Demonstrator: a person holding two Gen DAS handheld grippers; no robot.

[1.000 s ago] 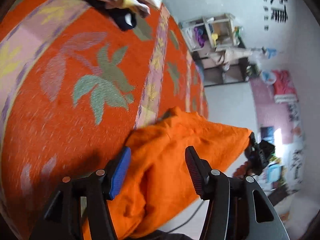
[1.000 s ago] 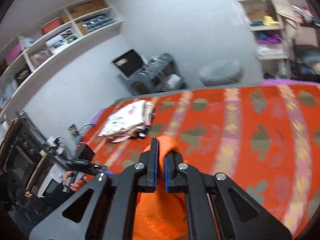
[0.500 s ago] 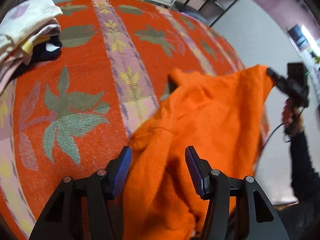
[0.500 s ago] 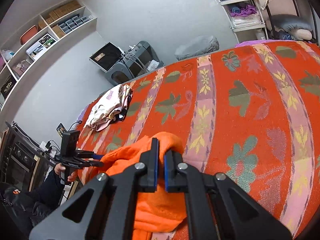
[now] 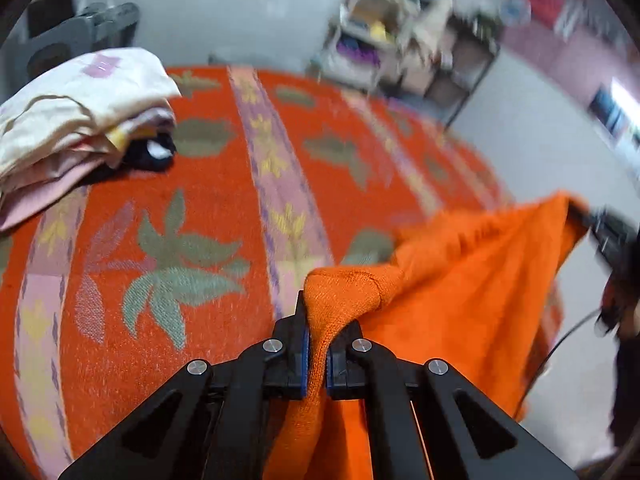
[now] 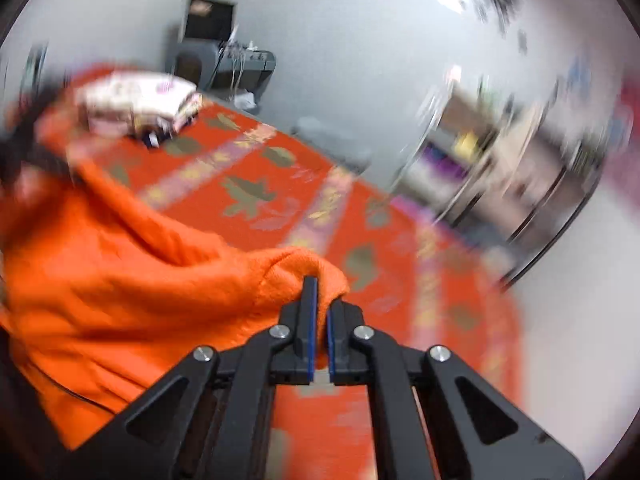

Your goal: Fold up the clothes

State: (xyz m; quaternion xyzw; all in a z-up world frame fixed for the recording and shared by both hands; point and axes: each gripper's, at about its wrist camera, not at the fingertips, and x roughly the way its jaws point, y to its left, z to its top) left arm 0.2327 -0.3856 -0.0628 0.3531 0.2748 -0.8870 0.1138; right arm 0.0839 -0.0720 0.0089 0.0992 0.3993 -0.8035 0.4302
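Step in hand, as judged: spreading the orange sweater (image 5: 472,280) for folding. The left gripper (image 5: 316,354) is pinching 1 bunched corner; the right gripper (image 6: 319,344) is pinching another. The sweater hangs stretched between the 2 grippers, above the near edge of the bed (image 5: 208,208), well apart from the folded stack (image 5: 76,120). The next move calls for lowering it flat onto the bed, keeping tension even.

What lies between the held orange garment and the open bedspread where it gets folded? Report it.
Nothing visible. Both the left gripper and right gripper already clamp the orange garment. The bedspread ahead is bare; the folded pile sits off to the far left.
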